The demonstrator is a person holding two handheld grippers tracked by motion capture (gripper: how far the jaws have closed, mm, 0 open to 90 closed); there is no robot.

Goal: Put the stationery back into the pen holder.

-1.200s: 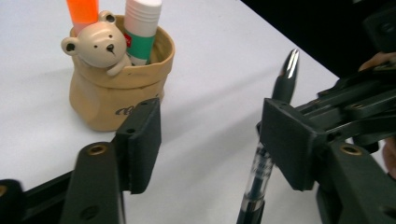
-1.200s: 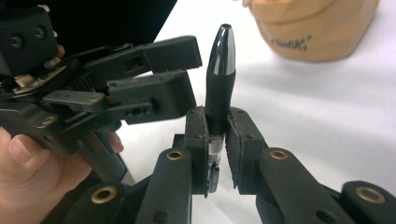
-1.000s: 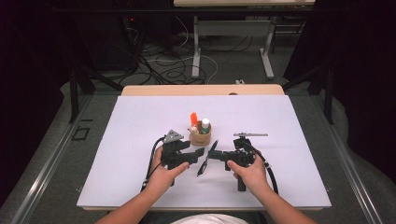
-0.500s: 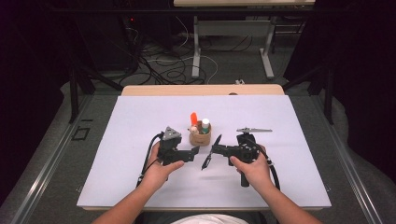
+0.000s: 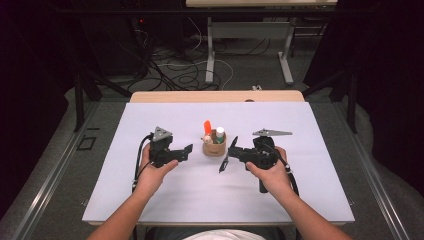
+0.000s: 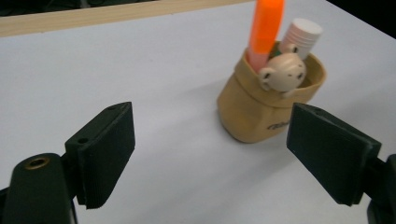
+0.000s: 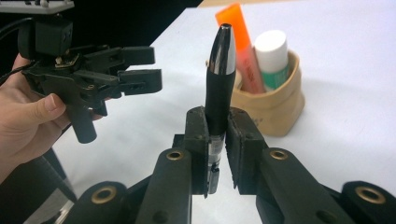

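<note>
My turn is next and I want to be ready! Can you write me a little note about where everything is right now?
Right gripper: shut on the black pen, tip pointing up and toward the cup.
Left gripper: open, nothing between its jaws, which have just been opening; it sits left of the cup.
Tan cup: upright mid-table on the white table, holding an orange highlighter and a white glue stick.
Done: pen picked up and in one gripper.
Left: probably drop the pen into the cup, then let go.

Black grippers (image 5: 186, 151), ribbed fingers (image 6: 105, 154), brass screws, trailing cables, bare forearms.
</note>
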